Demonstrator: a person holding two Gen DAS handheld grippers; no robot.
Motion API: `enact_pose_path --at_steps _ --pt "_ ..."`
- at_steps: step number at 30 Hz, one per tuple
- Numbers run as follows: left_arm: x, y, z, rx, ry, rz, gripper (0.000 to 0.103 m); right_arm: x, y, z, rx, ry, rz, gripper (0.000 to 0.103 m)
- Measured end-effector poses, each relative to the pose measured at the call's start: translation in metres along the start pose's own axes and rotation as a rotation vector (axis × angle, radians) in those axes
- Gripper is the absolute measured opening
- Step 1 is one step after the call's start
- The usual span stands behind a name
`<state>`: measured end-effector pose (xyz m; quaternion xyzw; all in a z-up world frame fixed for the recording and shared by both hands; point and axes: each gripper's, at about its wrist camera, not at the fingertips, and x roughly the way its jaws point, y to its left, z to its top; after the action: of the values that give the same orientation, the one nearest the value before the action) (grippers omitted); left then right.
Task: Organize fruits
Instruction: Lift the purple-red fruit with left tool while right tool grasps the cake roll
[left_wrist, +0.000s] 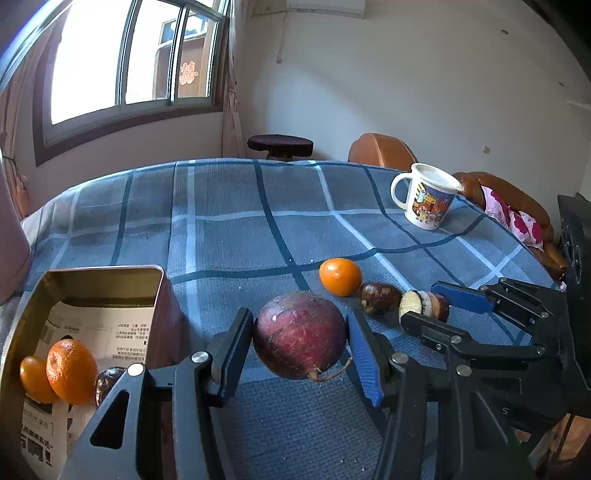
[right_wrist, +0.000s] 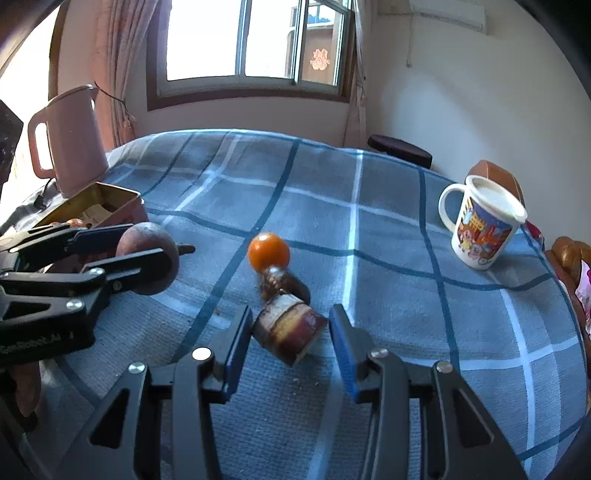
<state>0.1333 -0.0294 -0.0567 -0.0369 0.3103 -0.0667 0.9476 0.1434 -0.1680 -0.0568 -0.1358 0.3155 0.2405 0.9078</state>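
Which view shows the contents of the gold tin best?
Left wrist: it looks down into the gold tin, showing two oranges on printed paper. The right wrist view sees the tin only at a low angle, its contents mostly hidden.

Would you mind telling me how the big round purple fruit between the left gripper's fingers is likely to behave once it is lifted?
The purple fruit looks round and firm, so it would probably roll if released on the tablecloth. It nearly fills the left gripper, so the hold may be shallow. Its scuffed, matte skin suggests little slipping.
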Motion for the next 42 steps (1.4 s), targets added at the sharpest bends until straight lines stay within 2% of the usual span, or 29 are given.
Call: enact_pose_path --at_steps 20,42 --pt "-0.016 -0.008 -0.002 0.045 -0.090 0.042 0.054 -0.033 0.008 -0.003 -0.031 -0.174 0.010 0.046" --pt "-0.029 -0.018 -0.004 0.082 -0.164 0.076 0.054 -0.053 0.005 -0.008 -0.022 -0.288 0.023 0.046"
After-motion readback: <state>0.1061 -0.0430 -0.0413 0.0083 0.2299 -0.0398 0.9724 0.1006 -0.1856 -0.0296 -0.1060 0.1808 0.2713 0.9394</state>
